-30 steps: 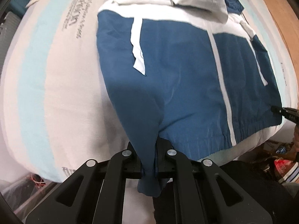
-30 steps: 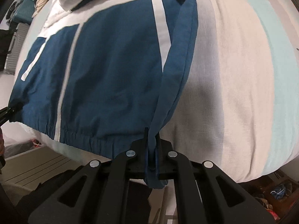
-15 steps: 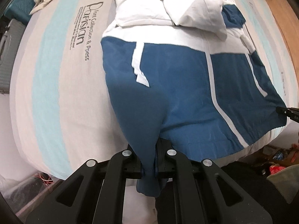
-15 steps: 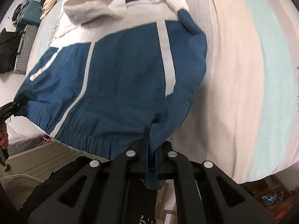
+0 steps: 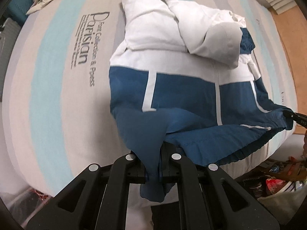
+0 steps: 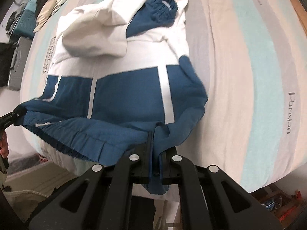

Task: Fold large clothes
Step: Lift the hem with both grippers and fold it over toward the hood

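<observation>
We've got the blue-and-white jacket (image 5: 184, 95) spread out on the striped bedsheet (image 5: 57, 99), white hood and folded sleeves at the far end, and its hem end is lifted off the mattress near the bed's edge. Our left gripper (image 5: 153, 164) is clamped tight on one blue hem corner, fabric bunched between the jaws and poking out below, and the right gripper (image 6: 155, 164) is pinching the other corner the same way. Both point down at the bed, hem stretched between them.
</observation>
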